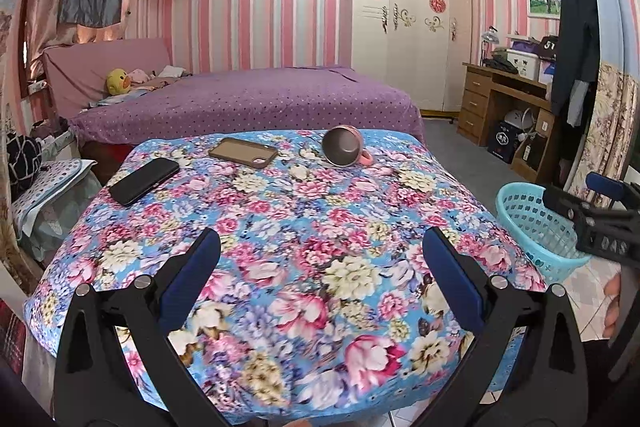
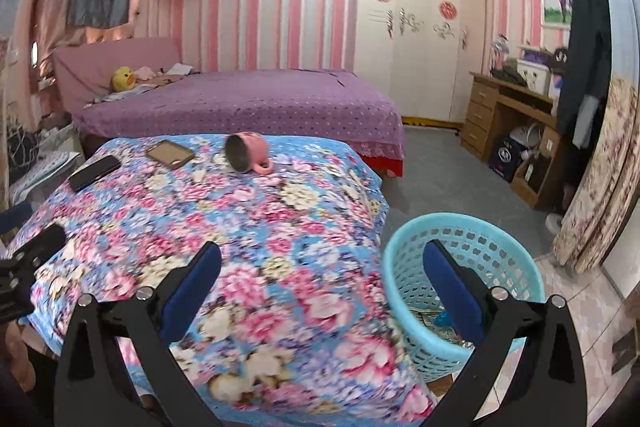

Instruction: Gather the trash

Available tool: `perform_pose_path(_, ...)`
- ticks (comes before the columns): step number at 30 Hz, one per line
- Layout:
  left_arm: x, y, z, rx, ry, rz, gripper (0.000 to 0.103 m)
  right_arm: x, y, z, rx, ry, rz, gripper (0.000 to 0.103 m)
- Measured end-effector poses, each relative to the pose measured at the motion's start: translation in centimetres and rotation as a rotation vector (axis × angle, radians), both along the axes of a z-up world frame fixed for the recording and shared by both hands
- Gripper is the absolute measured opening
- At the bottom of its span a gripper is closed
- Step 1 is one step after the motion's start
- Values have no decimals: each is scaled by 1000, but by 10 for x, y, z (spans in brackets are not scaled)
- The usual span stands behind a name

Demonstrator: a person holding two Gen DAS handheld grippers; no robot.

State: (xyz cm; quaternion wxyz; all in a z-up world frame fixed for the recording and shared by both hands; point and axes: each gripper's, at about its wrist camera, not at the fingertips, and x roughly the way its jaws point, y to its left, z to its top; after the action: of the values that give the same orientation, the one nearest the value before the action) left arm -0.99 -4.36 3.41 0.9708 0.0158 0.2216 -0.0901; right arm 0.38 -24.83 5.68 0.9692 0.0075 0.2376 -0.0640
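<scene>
A light blue plastic basket [image 2: 472,259] stands on the floor right of the floral-covered table [image 2: 256,251]; crumpled trash [image 2: 434,319] lies at its bottom. It also shows in the left wrist view [image 1: 532,223]. My right gripper [image 2: 320,275] is open and empty, straddling the table's right edge and the basket's rim. My left gripper [image 1: 320,267] is open and empty above the table's near part [image 1: 304,227]. The right gripper shows at the right edge of the left wrist view [image 1: 600,215].
On the far part of the table lie a pink mug on its side [image 1: 345,146], a brown phone case [image 1: 243,151] and a black phone [image 1: 144,180]. A purple bed [image 1: 248,99] stands behind, a wooden desk [image 1: 504,107] and wardrobe [image 1: 408,19] at right.
</scene>
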Motion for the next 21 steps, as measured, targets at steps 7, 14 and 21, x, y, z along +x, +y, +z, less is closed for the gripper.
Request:
perform_pose_path(7, -12, 17, 5, -8, -44, 30, 98, -24, 22, 0, 5, -33, 3, 98)
perform_pose_path(14, -11, 27, 4, -30, -50, 46, 98, -33, 28, 0, -11, -71, -21, 98)
perform_pose_path(21, -8, 36, 2, -67, -33, 56, 98, -32, 36, 2, -15, -89, -19, 98)
